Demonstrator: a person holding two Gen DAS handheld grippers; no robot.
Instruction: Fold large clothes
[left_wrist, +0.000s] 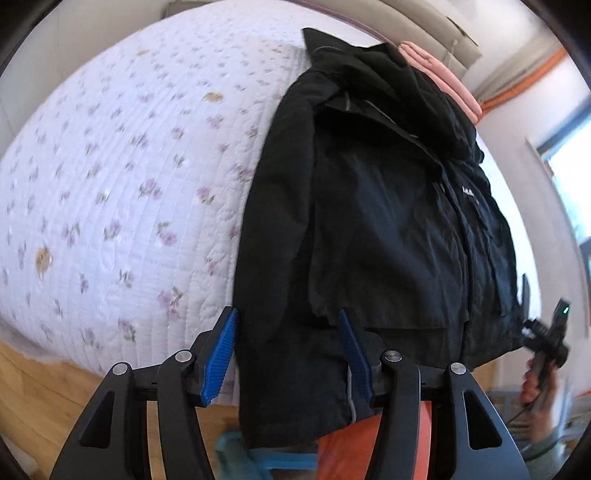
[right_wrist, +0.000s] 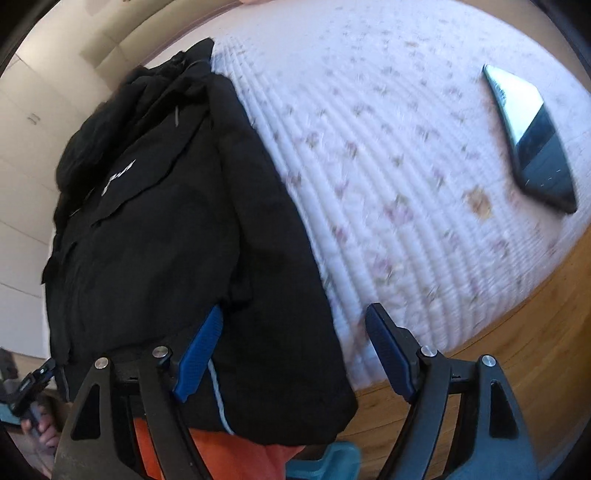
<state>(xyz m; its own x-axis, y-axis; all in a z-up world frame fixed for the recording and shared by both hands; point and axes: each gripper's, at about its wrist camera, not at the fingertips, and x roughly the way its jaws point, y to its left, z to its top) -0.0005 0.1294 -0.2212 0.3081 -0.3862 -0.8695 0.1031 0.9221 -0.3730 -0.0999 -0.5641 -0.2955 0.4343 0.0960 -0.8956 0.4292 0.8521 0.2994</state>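
Blue-padded left gripper (left_wrist: 288, 354) fills the bottom of its frame, jaws wide apart either side of the sleeve hem, nothing pinched yet. Bedspread (left_wrist: 110, 177), white quilted w/ flowers, takes the upper left. Black jacket (left_wrist: 376, 221) lies centre-right on it, sleeves folded inward, hem hanging off the bed edge. Looks padded, bulky, soft, prob slippery shell; best taken at hem corners or cuff. Right gripper (right_wrist: 295, 350) at bottom of its frame, also spread open, straddling the other sleeve. Phone (right_wrist: 532, 136) lies upper right.

A phone (right_wrist: 532, 140) lies on the floral quilt (right_wrist: 388, 155); pink cloth (left_wrist: 443, 74) behind.
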